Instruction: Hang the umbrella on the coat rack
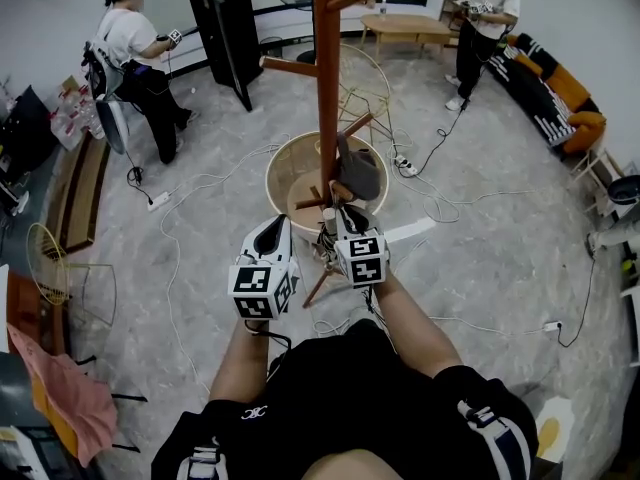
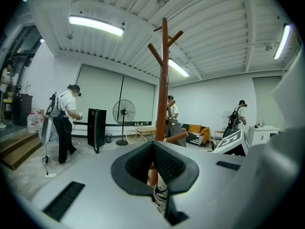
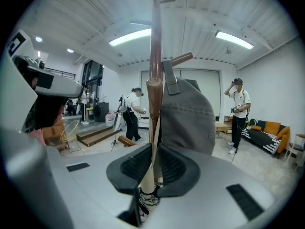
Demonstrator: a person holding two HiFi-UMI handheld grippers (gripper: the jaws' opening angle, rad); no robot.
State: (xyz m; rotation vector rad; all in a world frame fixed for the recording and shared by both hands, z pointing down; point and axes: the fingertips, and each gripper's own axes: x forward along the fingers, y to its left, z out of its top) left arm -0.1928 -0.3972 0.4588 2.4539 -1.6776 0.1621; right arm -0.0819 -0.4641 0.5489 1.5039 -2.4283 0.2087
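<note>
The coat rack (image 1: 327,78) is a red-brown pole with angled pegs, straight ahead of me. A grey cap (image 1: 360,173) hangs on one of its lower pegs. My right gripper (image 1: 338,216) is shut on a slim cream shaft, the umbrella (image 3: 151,168), held upright against the pole (image 3: 155,42) beside the cap (image 3: 188,116); its upper part turns brown. Little of the umbrella shows in the head view. My left gripper (image 1: 272,226) sits just left of the right one, shut with nothing in it; in its own view the gripper (image 2: 152,149) points at the pole (image 2: 164,80).
A round wooden tub (image 1: 285,173) surrounds the rack's foot. Cables (image 1: 440,203) trail over the floor. One person (image 1: 135,48) stands back left near a black cabinet (image 1: 228,28), another person (image 1: 485,23) back right by a table (image 1: 405,26) and sofa (image 1: 555,93).
</note>
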